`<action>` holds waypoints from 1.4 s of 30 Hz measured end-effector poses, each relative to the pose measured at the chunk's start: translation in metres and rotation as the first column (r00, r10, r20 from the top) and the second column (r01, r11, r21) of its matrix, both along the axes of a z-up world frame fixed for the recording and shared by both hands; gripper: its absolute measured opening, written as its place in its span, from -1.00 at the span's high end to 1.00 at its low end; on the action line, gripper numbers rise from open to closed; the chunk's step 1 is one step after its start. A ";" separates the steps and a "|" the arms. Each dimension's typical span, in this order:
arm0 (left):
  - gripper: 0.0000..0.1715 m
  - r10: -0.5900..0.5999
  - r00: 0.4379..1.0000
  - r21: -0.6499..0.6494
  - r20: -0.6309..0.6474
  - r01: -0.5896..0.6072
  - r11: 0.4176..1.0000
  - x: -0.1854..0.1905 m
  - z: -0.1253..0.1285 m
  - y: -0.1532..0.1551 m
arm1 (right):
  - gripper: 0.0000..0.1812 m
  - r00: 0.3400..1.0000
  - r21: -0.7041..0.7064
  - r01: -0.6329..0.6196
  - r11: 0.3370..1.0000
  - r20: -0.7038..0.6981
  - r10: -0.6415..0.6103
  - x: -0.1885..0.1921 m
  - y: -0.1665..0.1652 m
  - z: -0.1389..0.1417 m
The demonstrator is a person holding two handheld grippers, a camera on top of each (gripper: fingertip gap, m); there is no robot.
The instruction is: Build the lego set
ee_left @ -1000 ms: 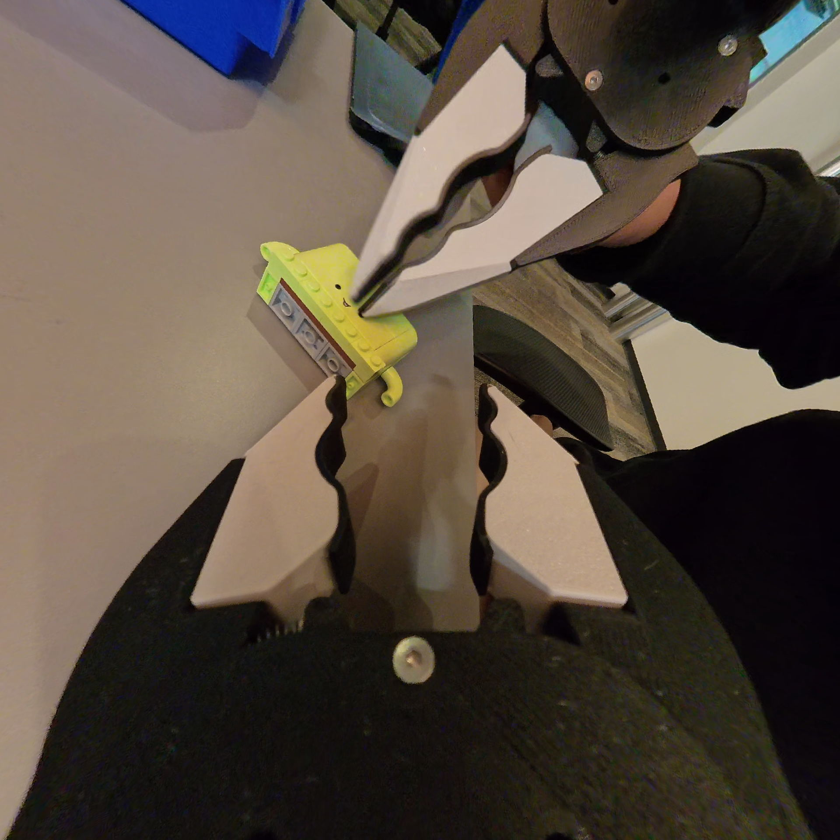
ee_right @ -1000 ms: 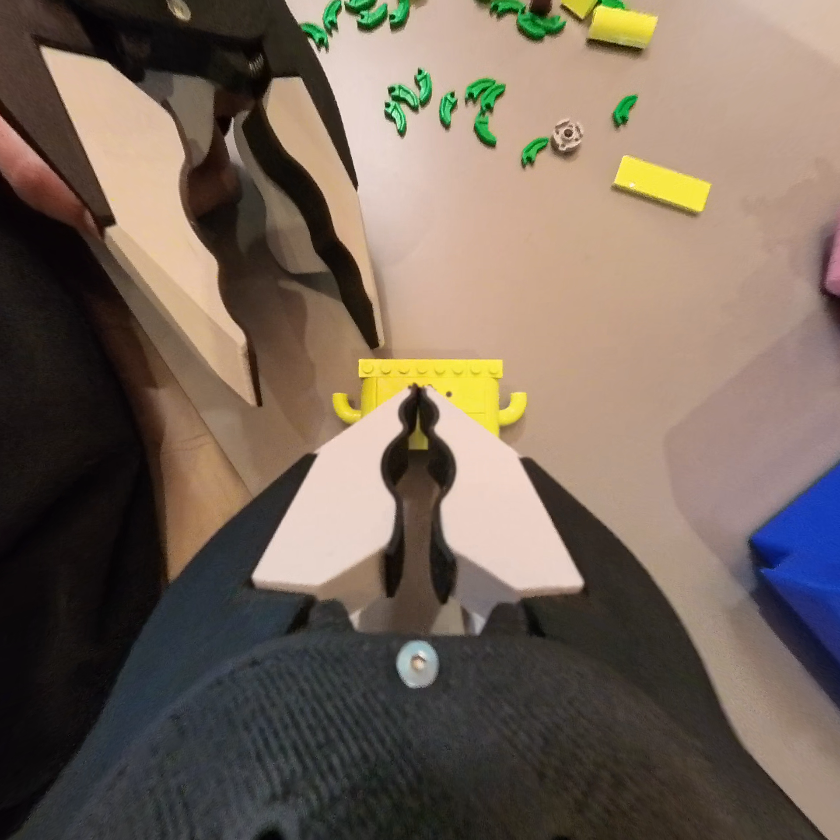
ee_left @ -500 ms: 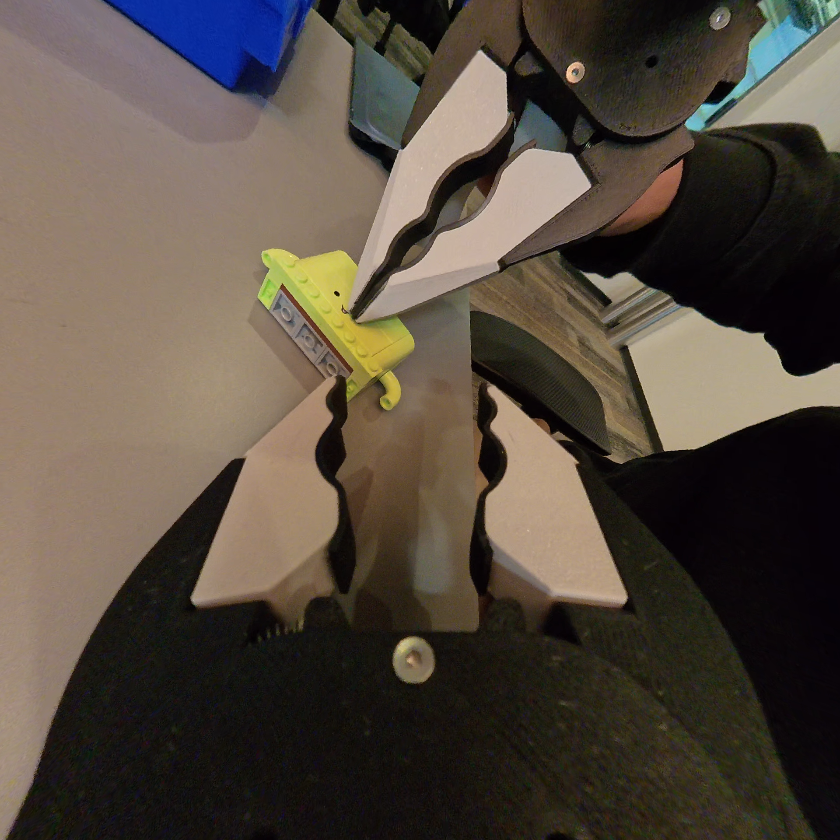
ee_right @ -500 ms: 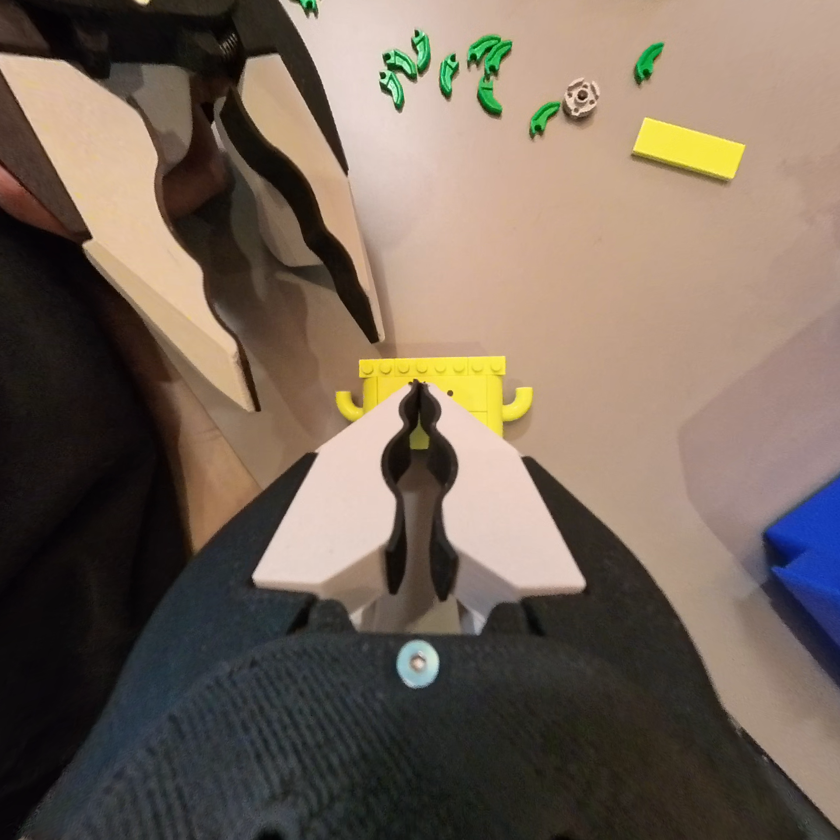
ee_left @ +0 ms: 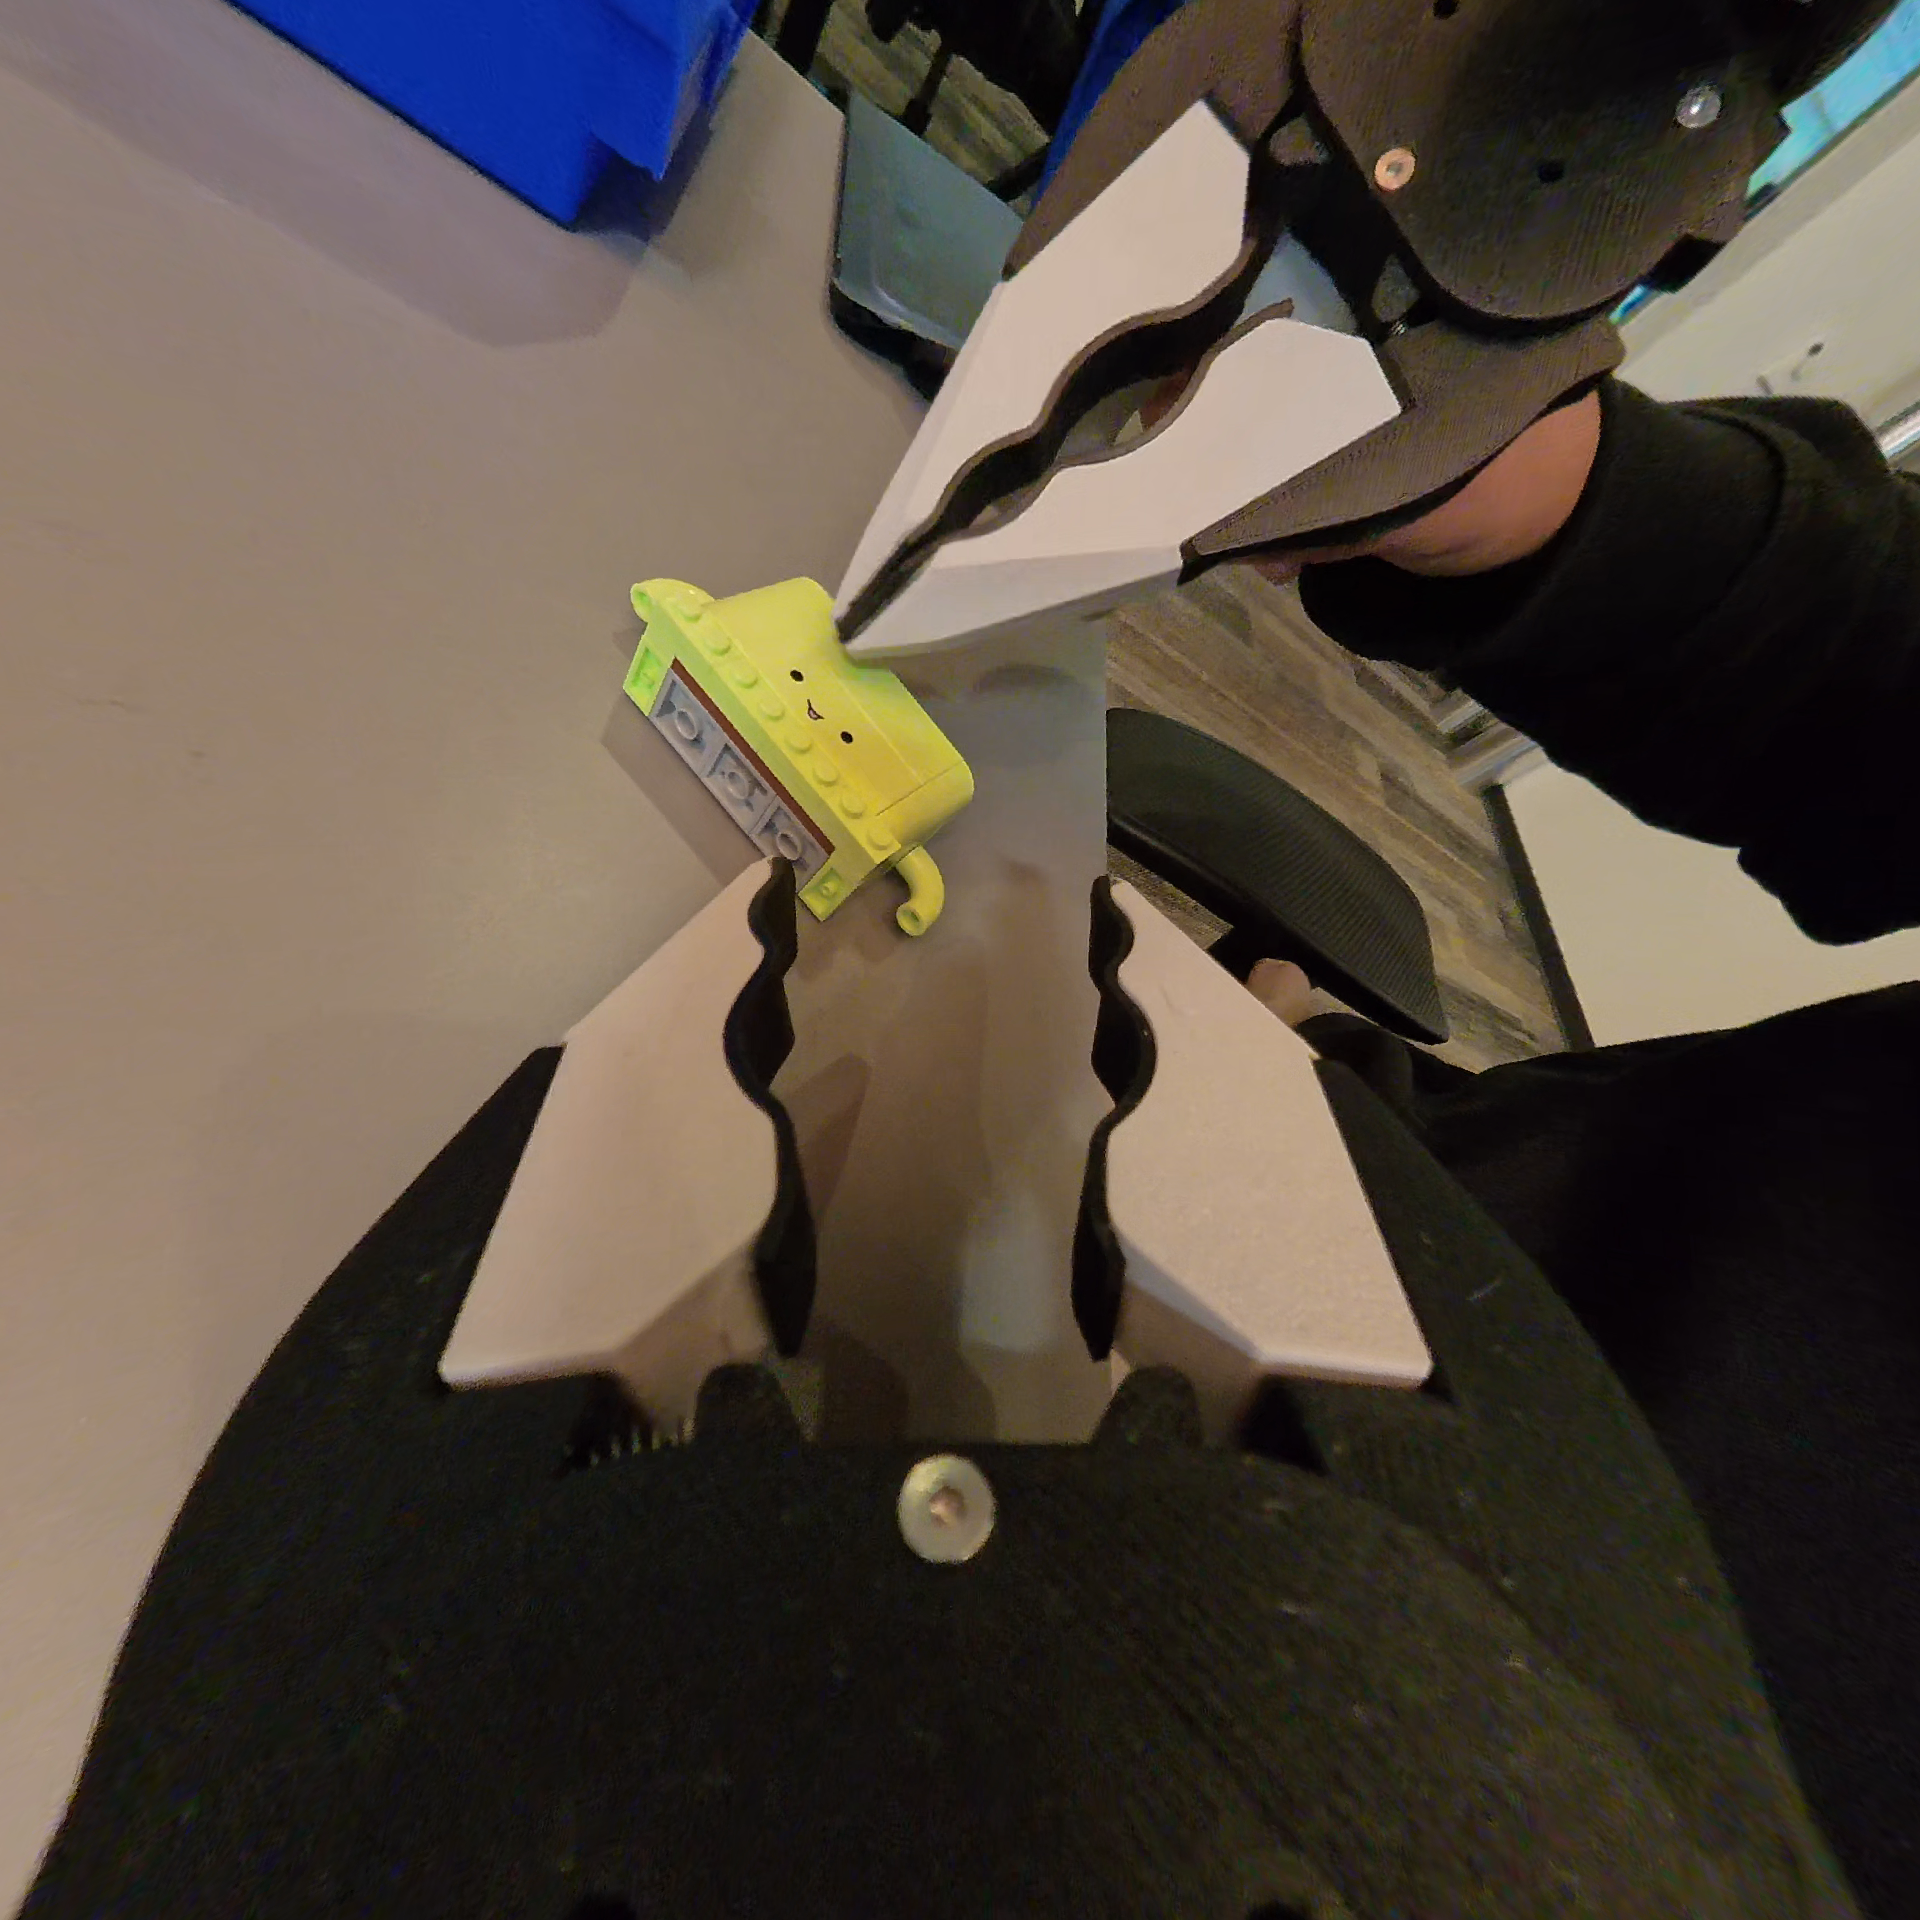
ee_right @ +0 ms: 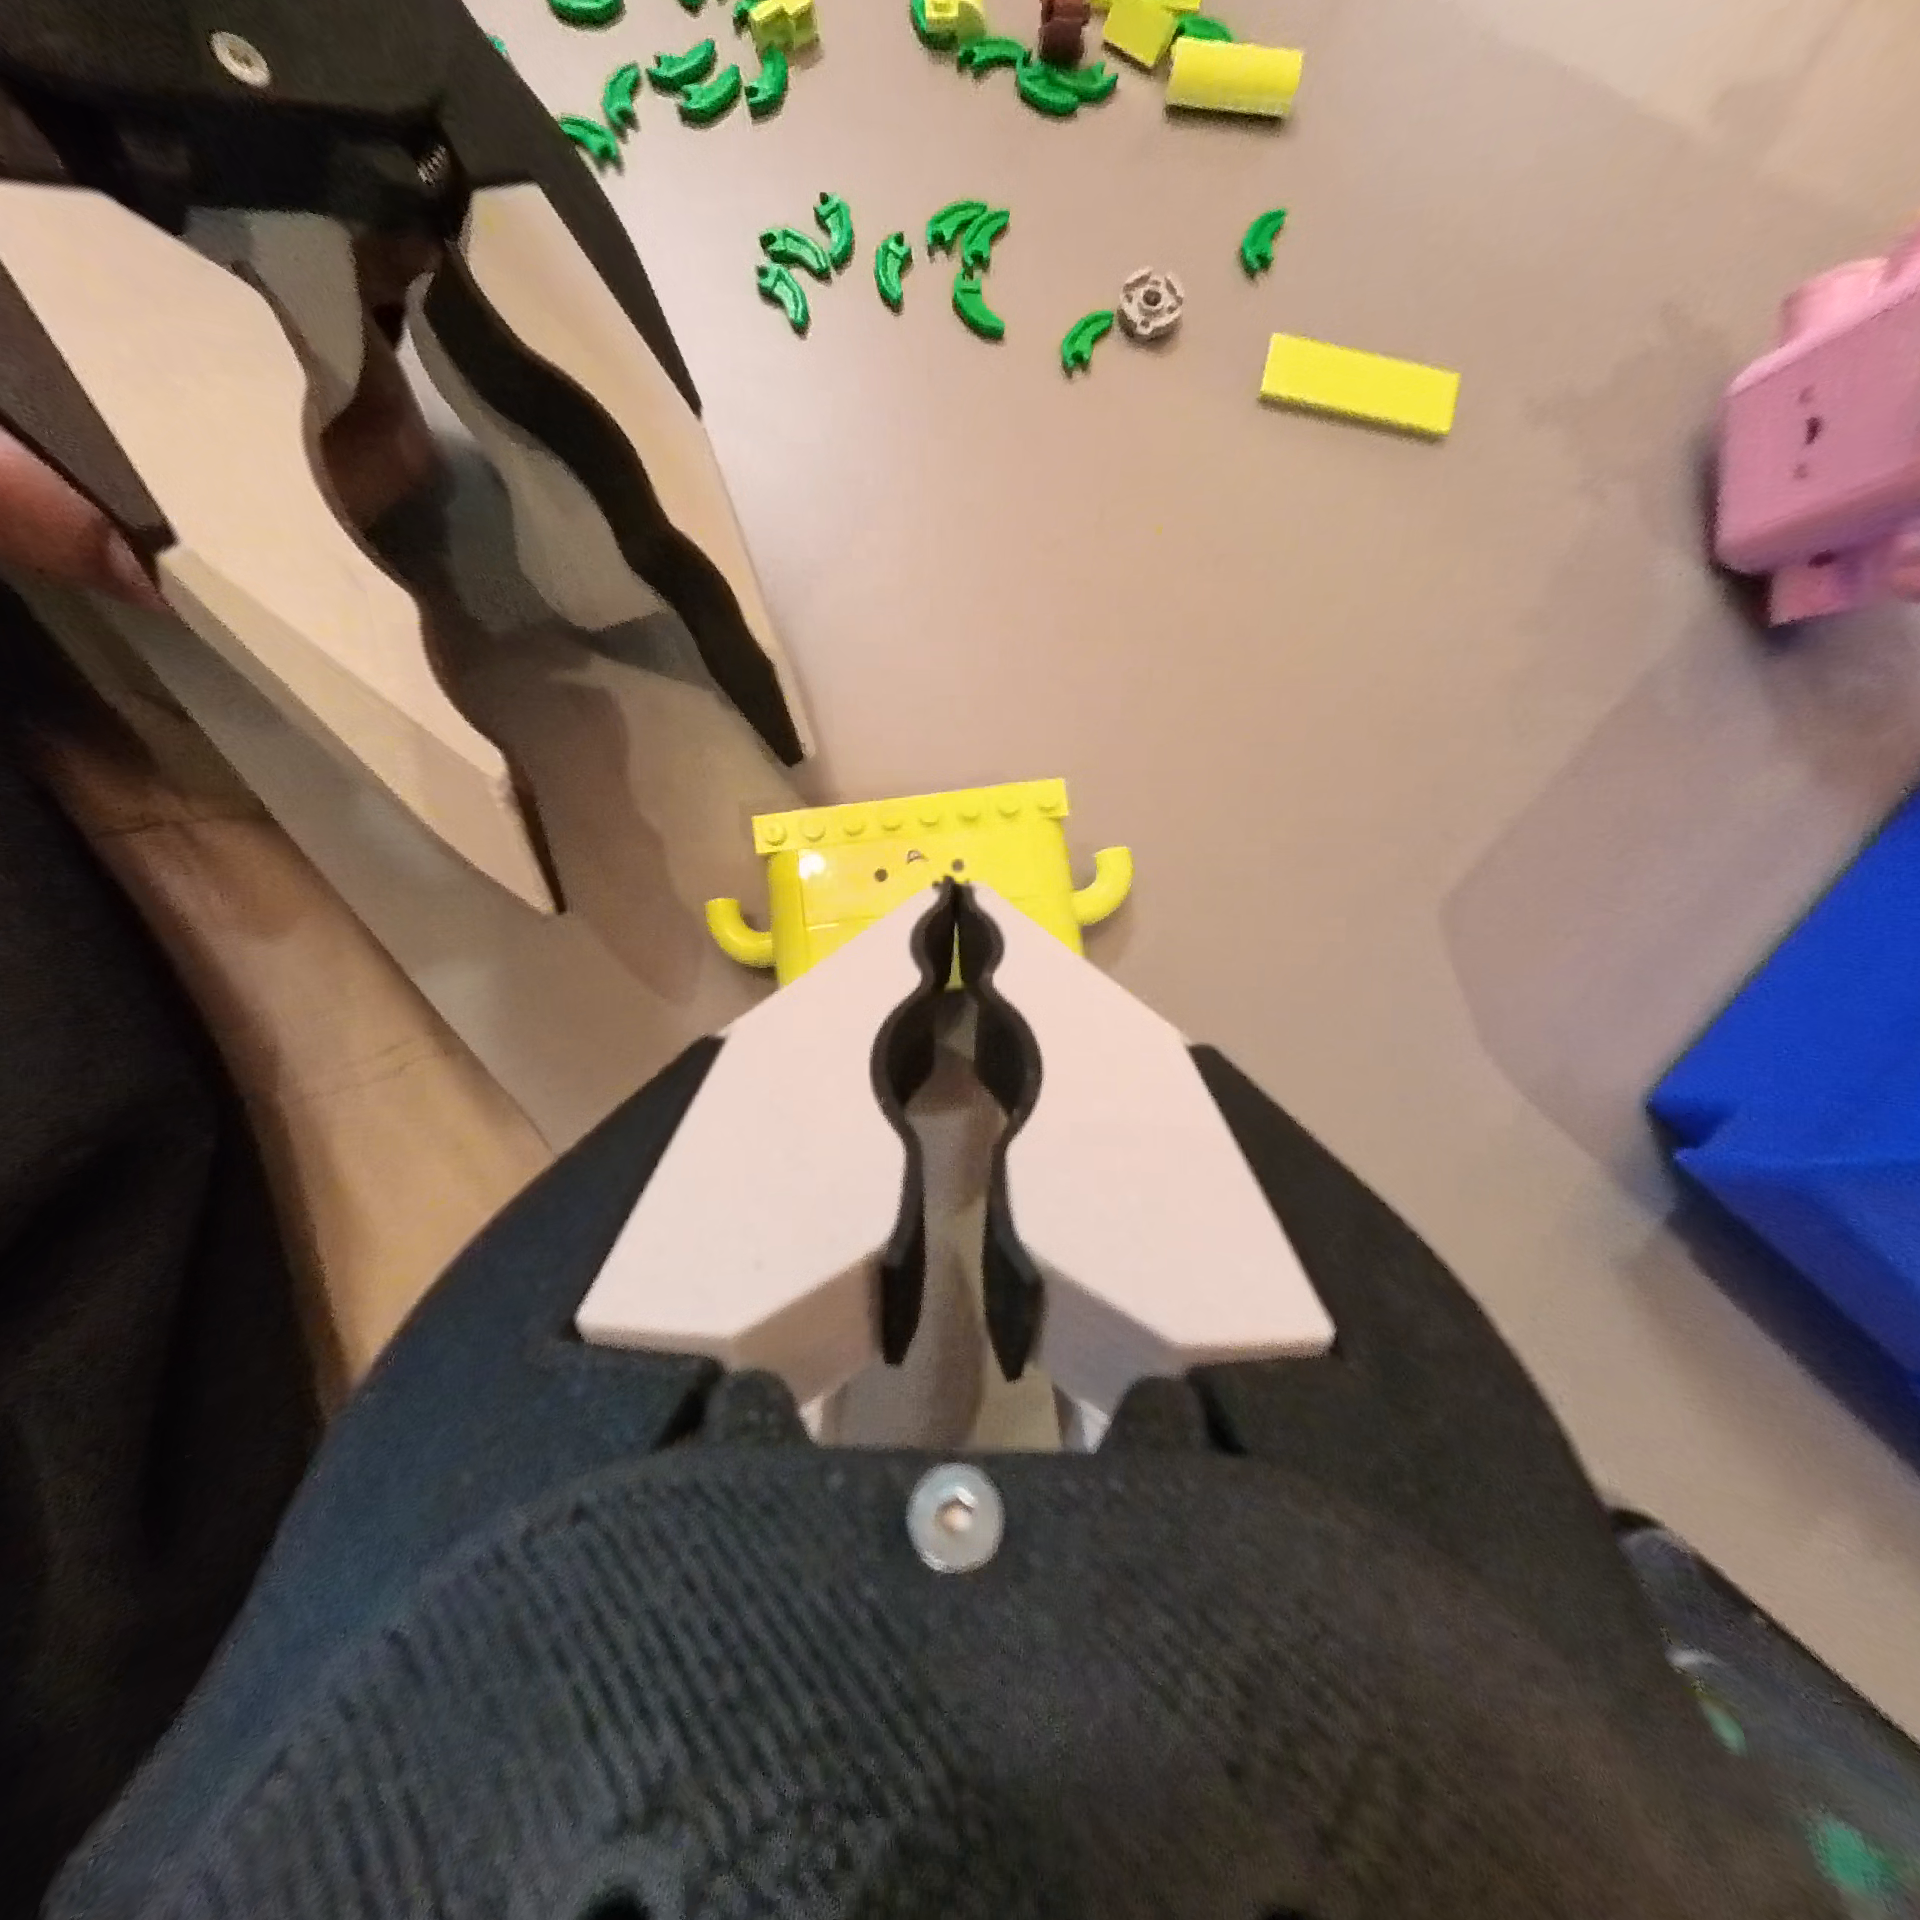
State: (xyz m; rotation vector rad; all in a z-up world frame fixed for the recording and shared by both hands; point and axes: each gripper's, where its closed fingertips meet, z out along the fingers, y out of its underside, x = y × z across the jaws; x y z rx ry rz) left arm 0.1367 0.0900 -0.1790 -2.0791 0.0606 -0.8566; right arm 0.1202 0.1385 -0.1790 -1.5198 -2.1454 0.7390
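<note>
A yellow-green lego figure (ee_left: 800,727) with a small printed face, hooked arms and a grey and brown underside lies on the beige table. It also shows in the right wrist view (ee_right: 914,857). My right gripper (ee_right: 954,888) is shut, and its tip (ee_left: 847,634) touches the figure's edge just beside the face. Nothing shows between its pads. My left gripper (ee_left: 935,914) is open and empty just short of the figure, its left fingertip (ee_left: 771,894) close to the figure's lower corner. In the right wrist view the left gripper (ee_right: 665,831) hangs to the left of the figure.
Several loose green curved pieces (ee_right: 971,281), a grey round piece (ee_right: 1151,301), a yellow flat tile (ee_right: 1359,387) and yellow bricks (ee_right: 1231,78) lie farther back. A pink lego figure (ee_right: 1808,488) sits at the right. A blue bin (ee_right: 1829,1122) stands near the table edge (ee_left: 1091,727).
My right gripper's tip has slid off the figure's face to its edge, so the face now shows. The right wrist view has pulled back and the pink figure has come into sight. The left gripper stays open.
</note>
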 end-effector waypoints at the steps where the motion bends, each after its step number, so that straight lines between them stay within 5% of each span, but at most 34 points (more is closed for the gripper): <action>1: 0.36 0.001 1.000 0.000 -0.002 -0.001 1.000 0.000 0.000 0.000 | 1.00 1.000 -0.026 0.004 1.000 0.001 -0.004 0.001 -0.002 -0.001; 13: 0.36 0.017 0.999 0.024 -0.032 -0.016 1.000 -0.001 0.002 0.000 | 1.00 0.997 -0.153 0.075 0.985 -0.019 -0.078 0.002 -0.010 -0.007; 19: 0.35 0.045 0.994 0.062 -0.099 -0.039 0.997 -0.002 0.004 0.001 | 0.99 0.991 -0.031 0.020 0.999 -0.130 -0.024 0.001 -0.009 -0.004; 20: 0.35 0.084 0.986 0.104 -0.144 -0.070 0.992 -0.005 0.008 0.003 | 0.76 0.983 -0.007 0.034 0.999 -0.182 -0.034 0.000 -0.005 0.002; 21: 0.35 0.132 0.971 0.141 -0.200 -0.105 0.984 -0.009 0.011 0.005 | 0.56 0.973 0.003 0.046 0.999 -0.226 -0.045 0.000 -0.001 0.009; 23: 0.28 0.229 0.926 0.191 -0.301 -0.177 0.966 -0.013 0.014 0.010 | 0.46 0.961 0.028 0.074 0.997 -0.267 -0.064 0.007 0.008 0.017; 27: 0.05 0.337 0.851 0.203 -0.404 -0.275 0.940 -0.009 0.010 0.024 | 0.45 0.943 0.067 0.107 0.992 -0.322 -0.081 0.027 0.016 0.022; 34: 0.04 0.296 0.690 0.131 -0.661 -0.282 0.950 -0.006 -0.016 0.032 | 0.52 0.879 0.033 0.128 0.991 -0.467 -0.098 0.051 0.009 0.036; 40: 0.08 0.219 0.745 -0.024 -0.631 -0.300 0.954 -0.009 -0.036 0.033 | 0.52 0.847 0.106 0.134 0.985 -0.528 -0.058 0.054 0.010 0.039; 42: 0.37 0.184 0.781 -0.054 -0.597 -0.269 0.962 -0.004 -0.038 0.032 | 0.50 0.845 0.131 0.138 0.982 -0.532 -0.048 0.053 0.013 0.039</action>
